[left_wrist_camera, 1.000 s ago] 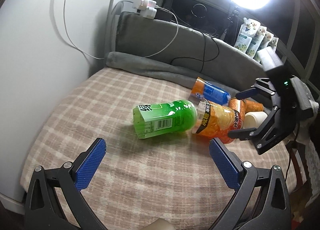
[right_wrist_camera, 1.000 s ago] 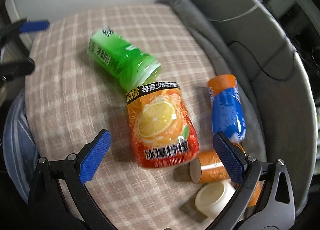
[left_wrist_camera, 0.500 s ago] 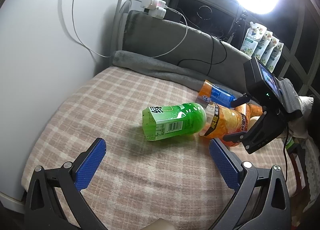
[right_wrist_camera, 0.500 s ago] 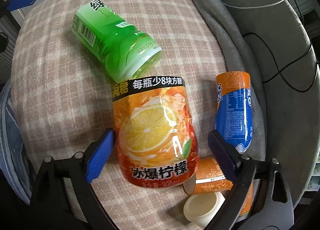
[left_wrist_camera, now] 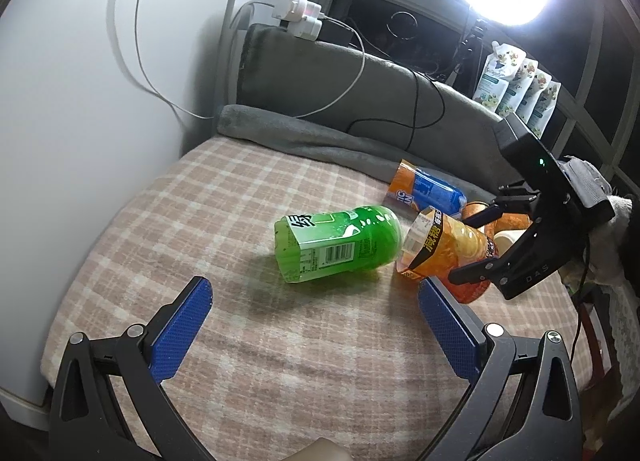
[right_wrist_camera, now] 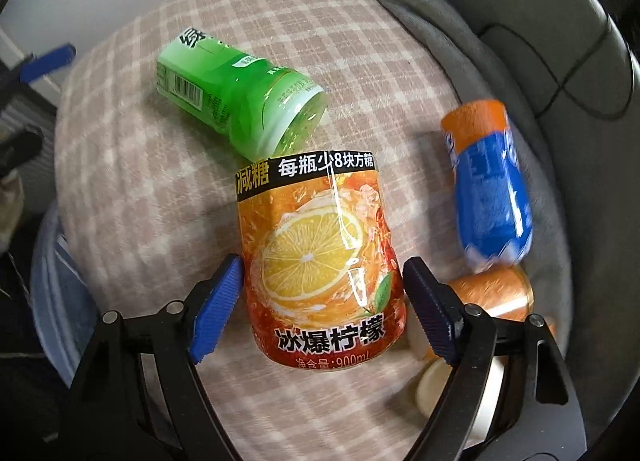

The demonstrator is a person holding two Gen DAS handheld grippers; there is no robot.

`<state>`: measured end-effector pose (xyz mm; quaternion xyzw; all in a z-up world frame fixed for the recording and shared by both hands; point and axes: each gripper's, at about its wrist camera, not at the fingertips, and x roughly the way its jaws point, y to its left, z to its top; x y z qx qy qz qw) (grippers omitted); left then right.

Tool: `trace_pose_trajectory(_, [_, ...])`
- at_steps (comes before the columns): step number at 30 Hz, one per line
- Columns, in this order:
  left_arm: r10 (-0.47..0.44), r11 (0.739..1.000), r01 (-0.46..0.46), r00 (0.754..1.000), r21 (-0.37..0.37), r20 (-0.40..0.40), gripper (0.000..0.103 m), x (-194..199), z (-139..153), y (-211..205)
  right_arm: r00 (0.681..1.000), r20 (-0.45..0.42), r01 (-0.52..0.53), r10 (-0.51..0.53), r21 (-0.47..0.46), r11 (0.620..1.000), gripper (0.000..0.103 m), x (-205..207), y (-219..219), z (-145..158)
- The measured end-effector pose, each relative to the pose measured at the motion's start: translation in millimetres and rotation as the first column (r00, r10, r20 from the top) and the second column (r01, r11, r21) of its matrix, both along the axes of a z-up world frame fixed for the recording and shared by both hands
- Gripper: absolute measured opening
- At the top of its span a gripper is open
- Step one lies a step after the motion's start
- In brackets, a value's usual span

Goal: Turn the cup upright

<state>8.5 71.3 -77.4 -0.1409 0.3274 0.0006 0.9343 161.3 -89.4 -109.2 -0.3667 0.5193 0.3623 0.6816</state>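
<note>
The orange lemon-print cup (right_wrist_camera: 320, 261) lies on its side on the plaid cloth, open end toward the green cup. My right gripper (right_wrist_camera: 322, 293) is shut on the orange cup, a blue pad pressed to each side near its base. In the left wrist view the orange cup (left_wrist_camera: 444, 245) sits tilted in the right gripper (left_wrist_camera: 468, 249), its rim slightly raised. My left gripper (left_wrist_camera: 316, 325) is open over the near cloth, holding nothing, well short of the cups.
A green cup (left_wrist_camera: 336, 241) lies on its side beside the orange one. A blue-and-orange cup (right_wrist_camera: 492, 193), a small orange cup (right_wrist_camera: 492, 293) and a white cup (right_wrist_camera: 432, 385) lie at the right. A grey blanket (left_wrist_camera: 320, 137) and cables run along the back.
My right gripper moved in around the orange cup and its jaws narrowed until they gripped the sides. The cup's rim has tipped up a little. The left gripper barely moved.
</note>
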Motion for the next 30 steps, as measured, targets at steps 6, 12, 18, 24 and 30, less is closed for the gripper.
trace_pose_trajectory(6, [-0.027,1.000,0.027,1.000,0.001,0.000,0.102,-1,0,-8,0.980,-0.114,0.175,-0.165,0.077,0.982,0.084,-1,-24,2])
trace_pose_trajectory(12, [-0.071,0.997,0.070,0.997,-0.010,-0.009,0.102,-1,0,-18,0.884,-0.296,0.425,-0.361,0.191,0.885,0.084,-6,-68,9])
trace_pose_trajectory(18, [-0.135,0.991,0.135,0.991,-0.002,-0.023,0.102,1,2,-35,0.722,-0.502,0.646,-0.476,0.244,0.723,0.084,-11,-103,-2])
trace_pose_trajectory(24, [-0.178,0.984,0.176,0.983,-0.033,-0.056,0.102,6,1,-47,0.603,-0.628,0.747,-0.492,0.228,0.625,0.084,-18,-115,-25])
trace_pose_trajectory(30, [-0.205,0.978,0.200,0.975,-0.057,-0.089,0.102,11,-3,-53,0.610,-0.622,0.744,-0.491,0.236,0.625,0.085,-16,-117,-27])
